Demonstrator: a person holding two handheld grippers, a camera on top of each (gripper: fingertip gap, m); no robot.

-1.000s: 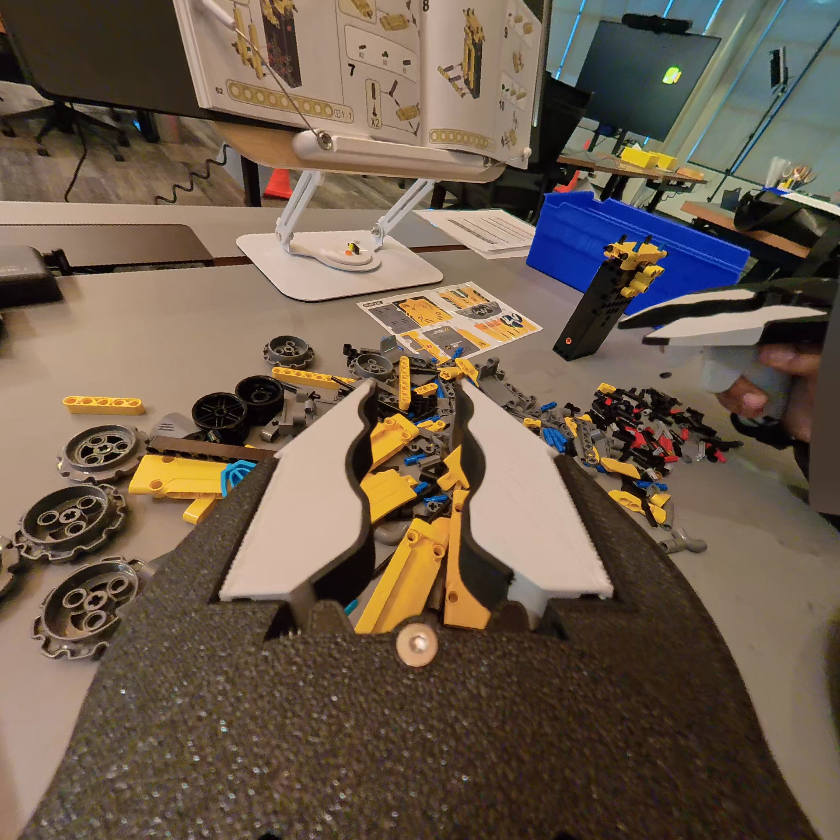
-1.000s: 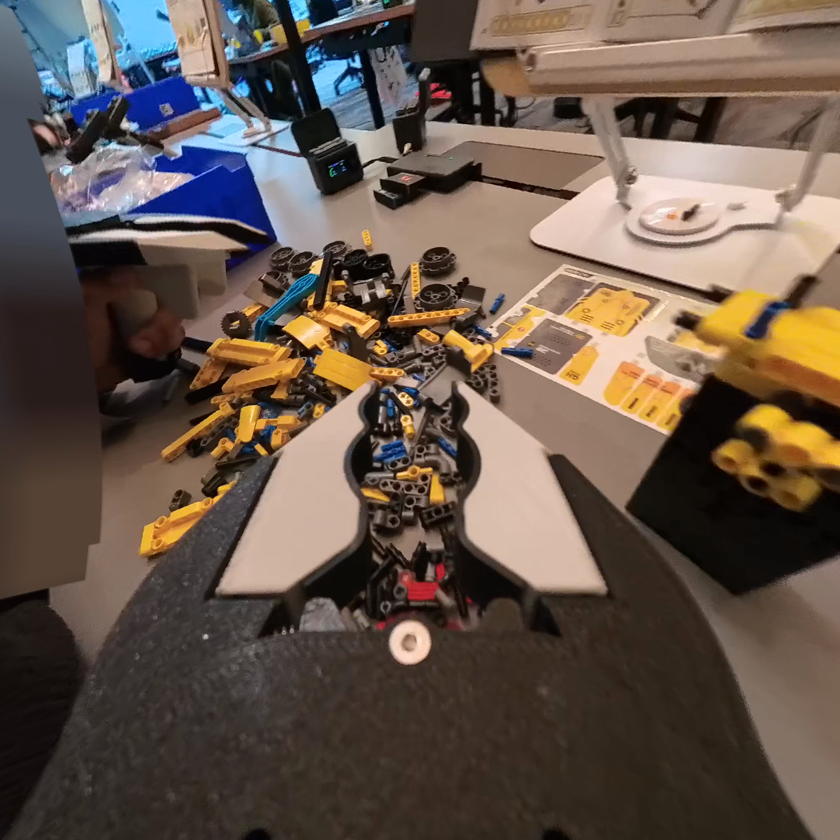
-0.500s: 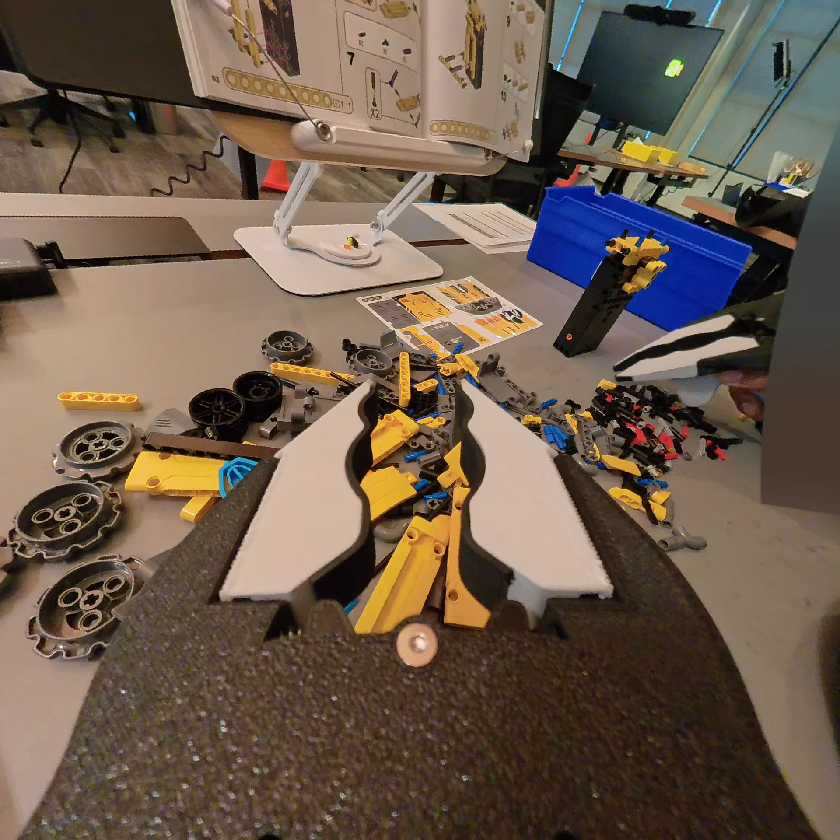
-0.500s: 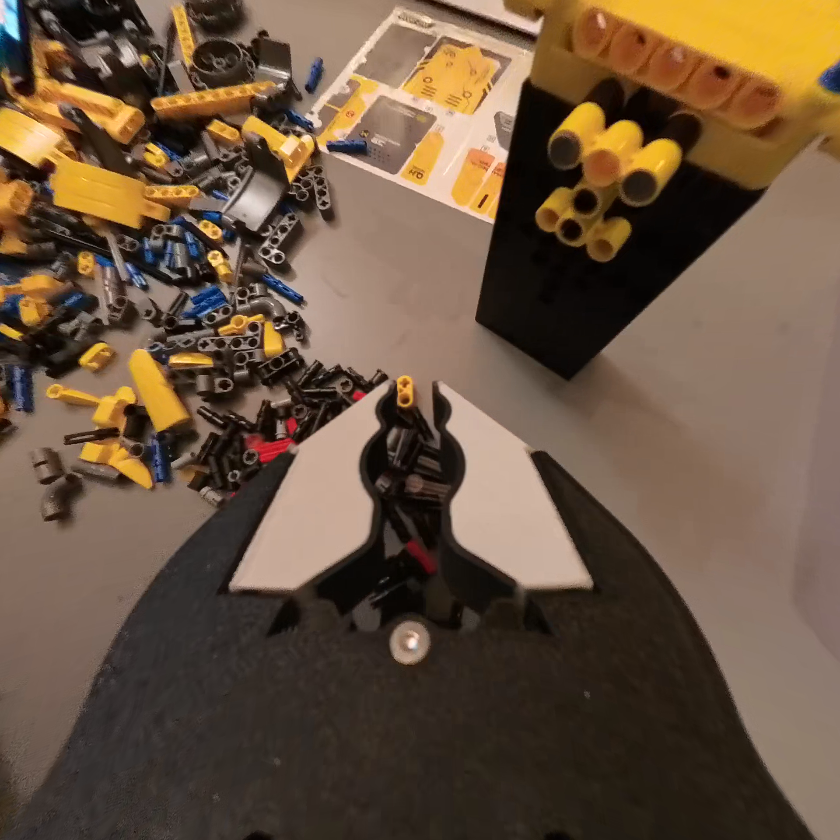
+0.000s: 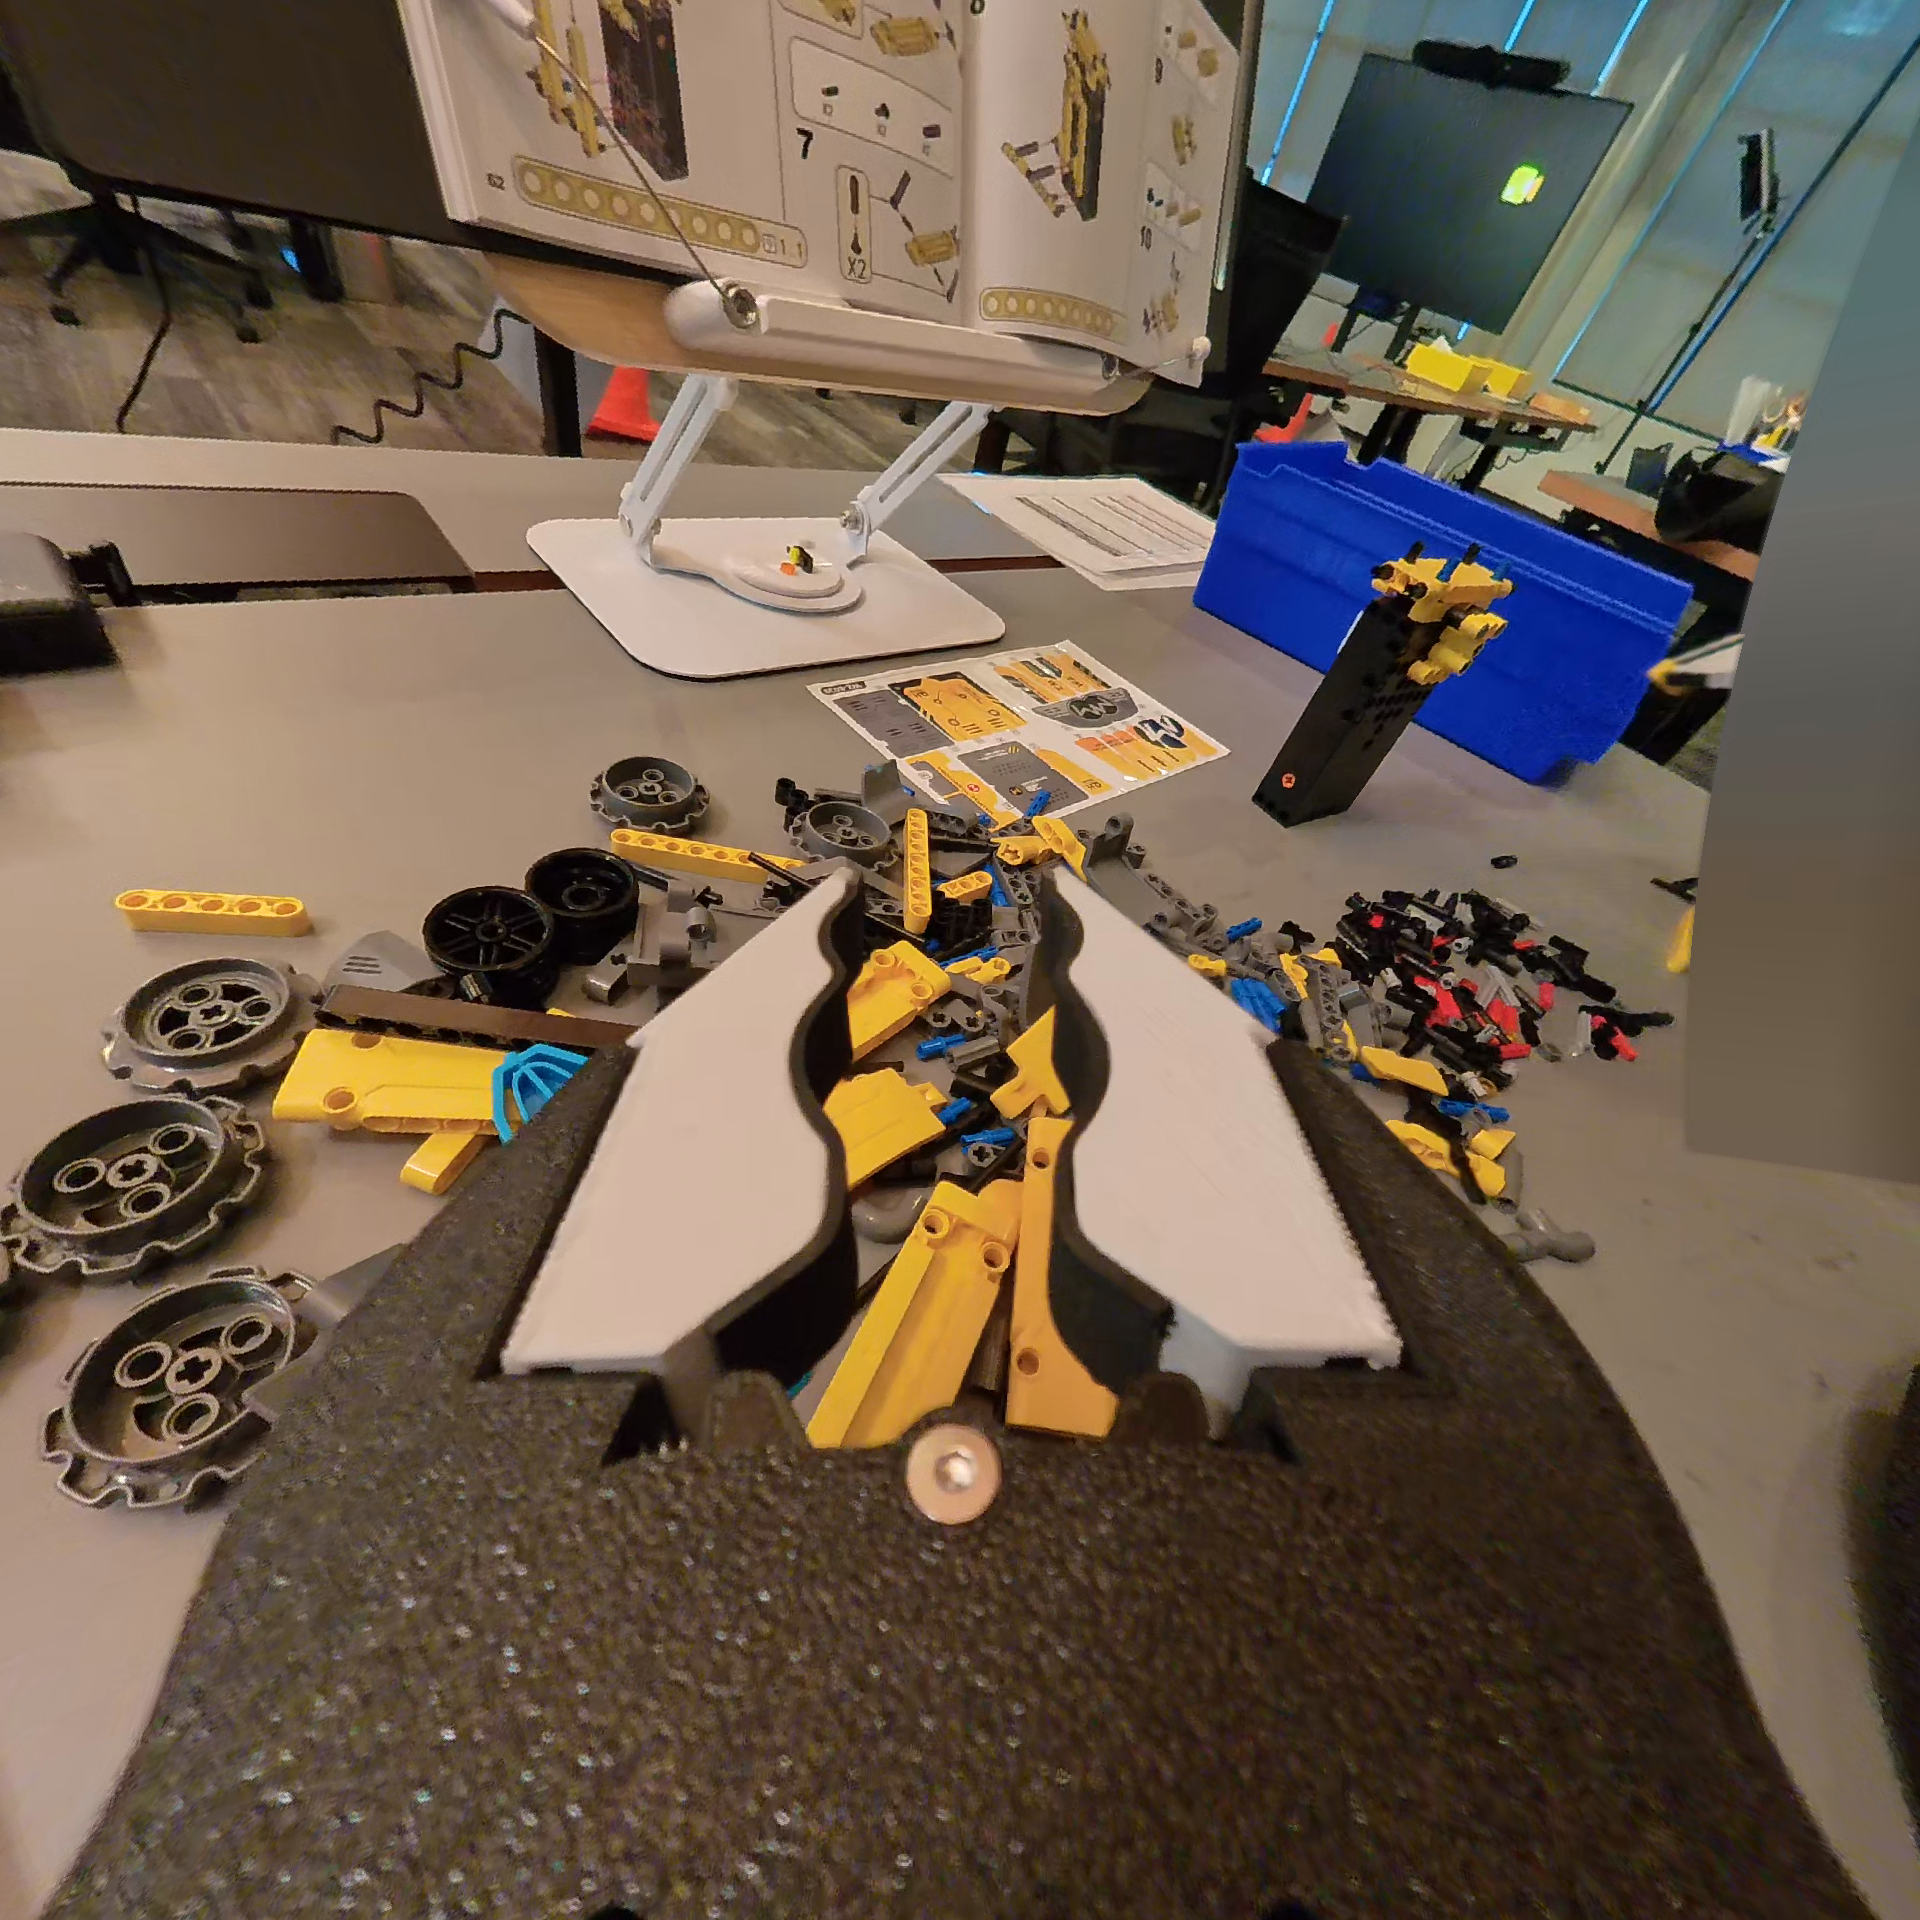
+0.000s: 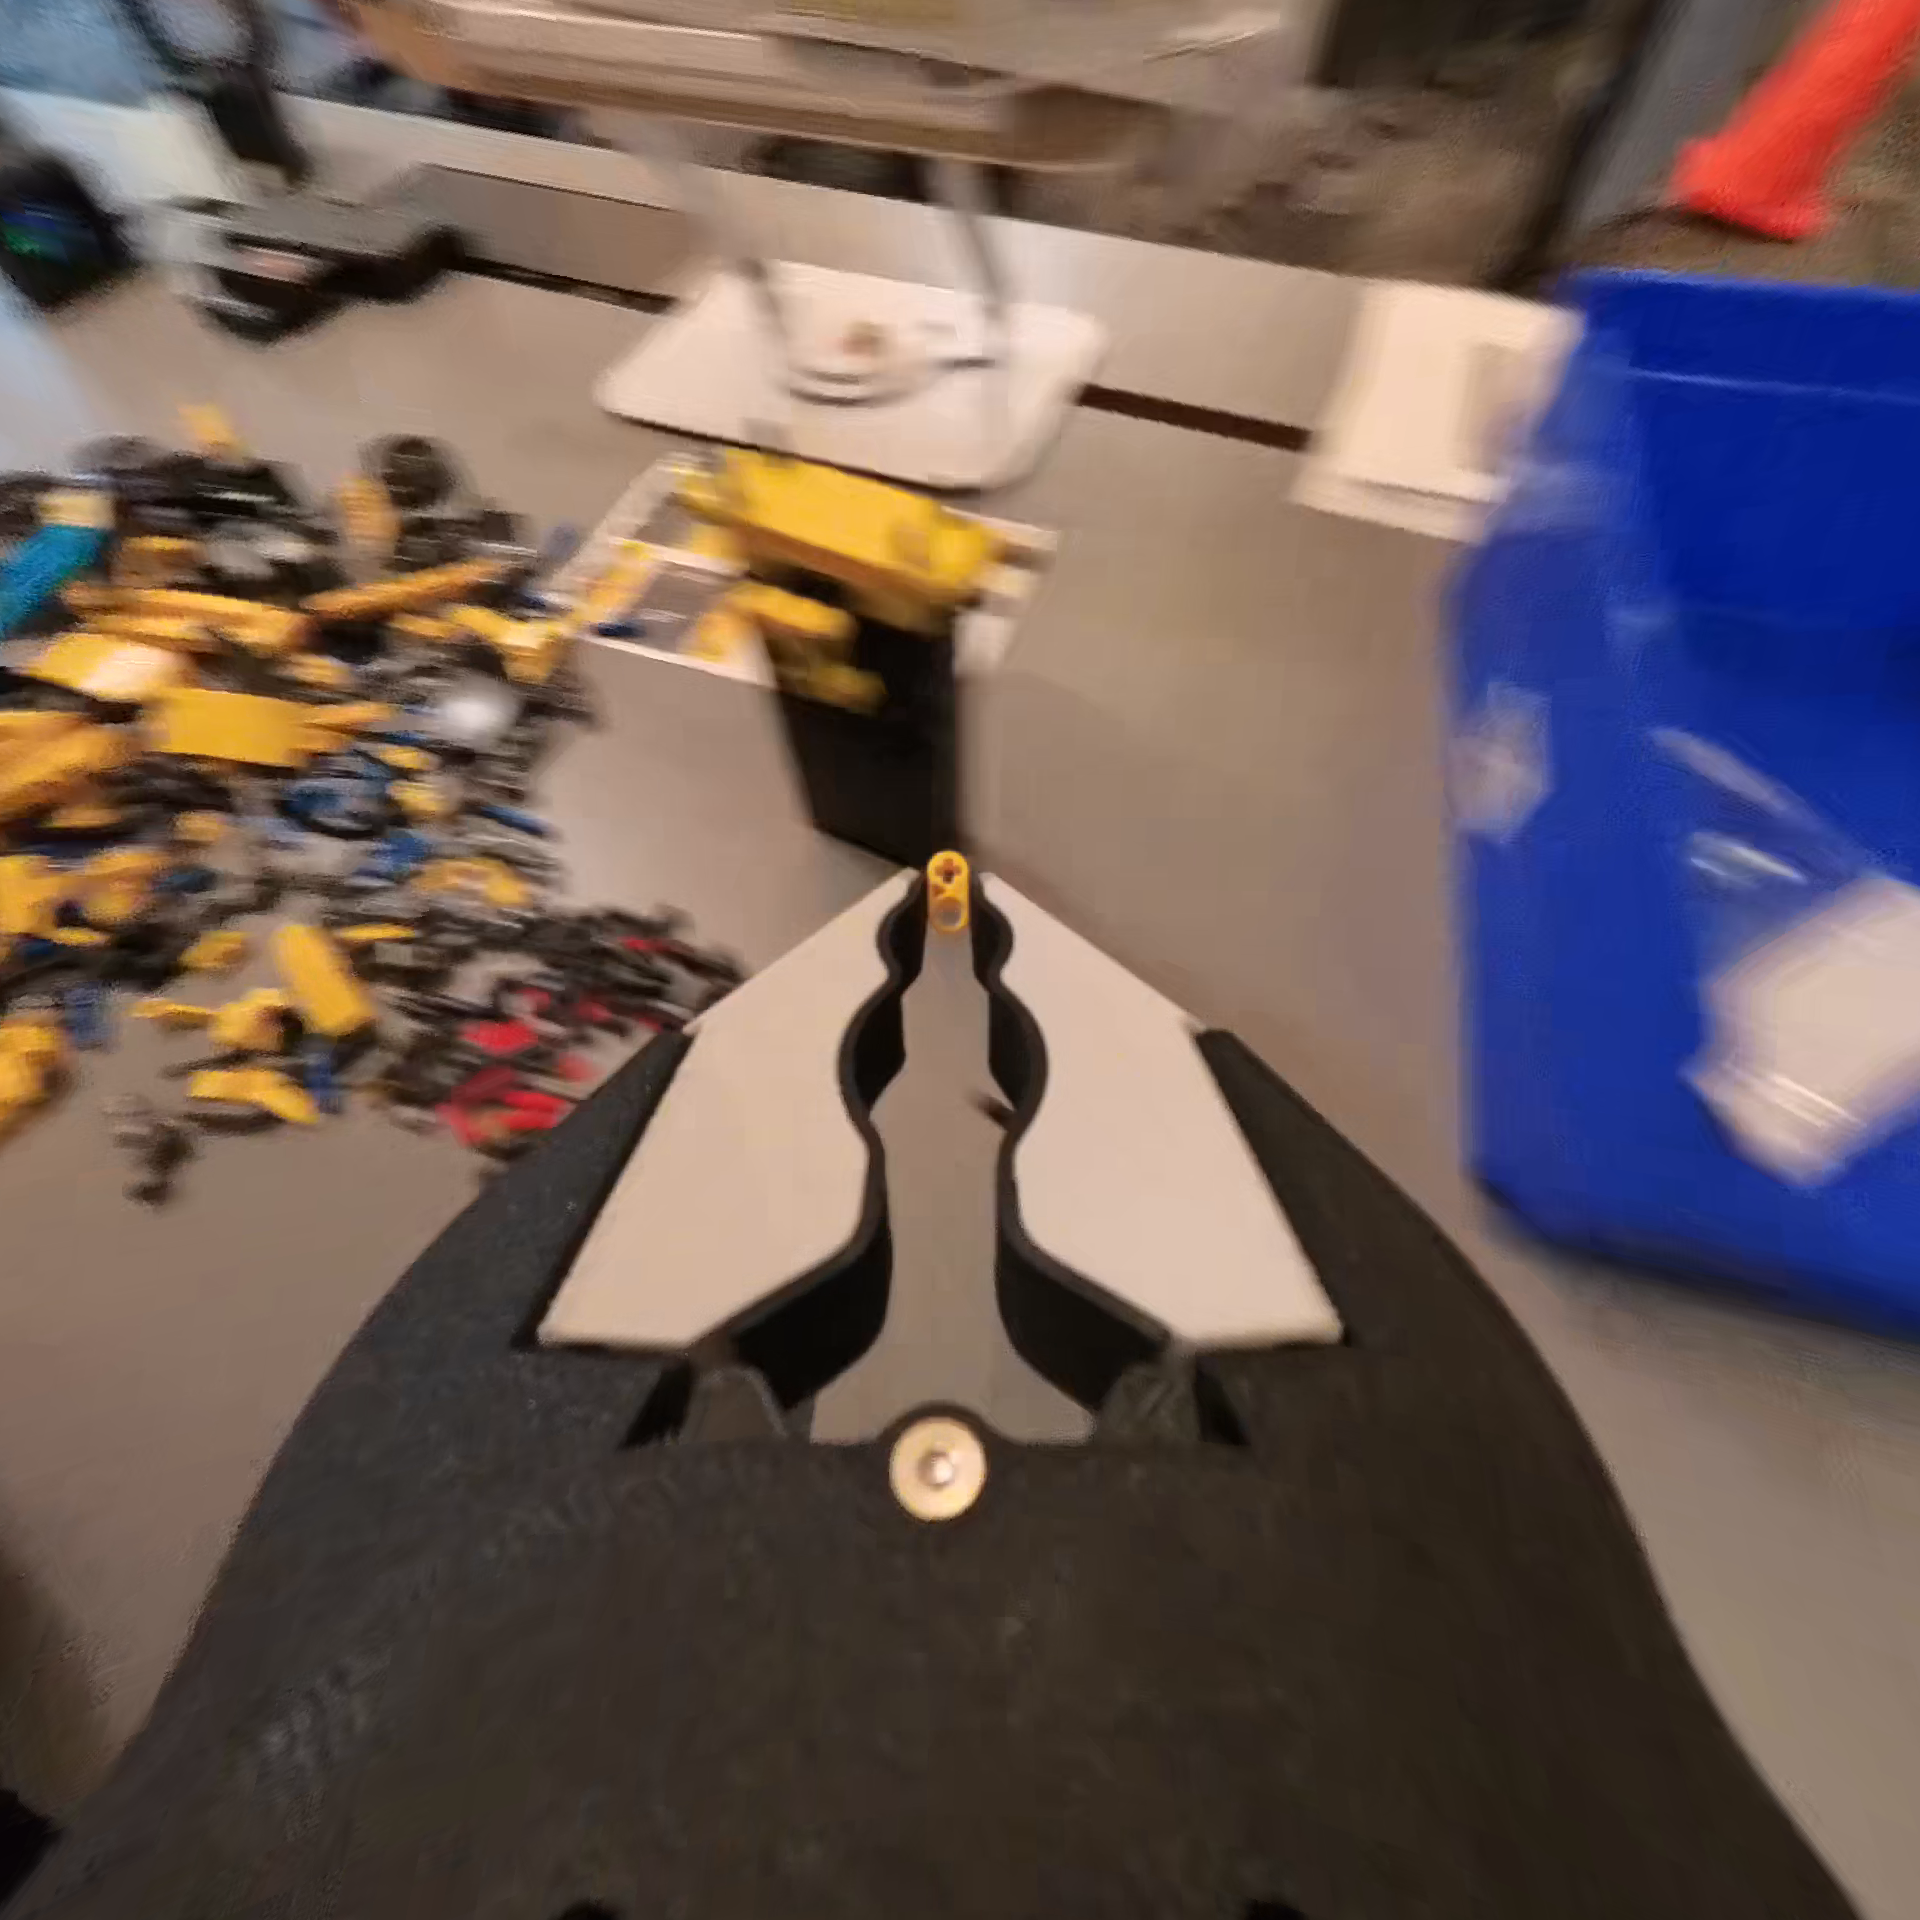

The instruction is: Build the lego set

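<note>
A: Right, quick pass. Right tool (image 6: 948,883): tips pinched nearly together on a small yellow connector (image 6: 948,891), which sits right at the tips, upright, clear of the bench (image 6: 1195,790).

B: Handling?

A: Looks like hard plastic, tiny and light. Stiff, won't crush, but smooth, so I'd guess it could twist or pop out of a tip-only pinch. Flat sides are where the pads want to be, and that's roughly how it's held.

B: What's ahead of it?

A: Black tower with a yellow top (image 6: 873,665), just beyond the tips. Blue bin (image 6: 1683,831) to the right of that tool, loose parts pile (image 6: 260,748) to the left. View is heavily blurred, so no finer detail.

B: Left tool?

A: Left tool (image 5: 951,904) is spread moderately wide, holding nothing. It hangs over the pile, yellow panels (image 5: 935,1226) showing between the jaws; can't tell if it touches them. Gear wheels (image 5: 135,1184) to its left, black tyres (image 5: 530,920) ahead-left, small pins (image 5: 1455,977) to the right.

B: Further out?

A: Sticker sheet (image 5: 1018,727), then a stand (image 5: 769,613) carrying an open booklet (image 5: 831,135).
</note>
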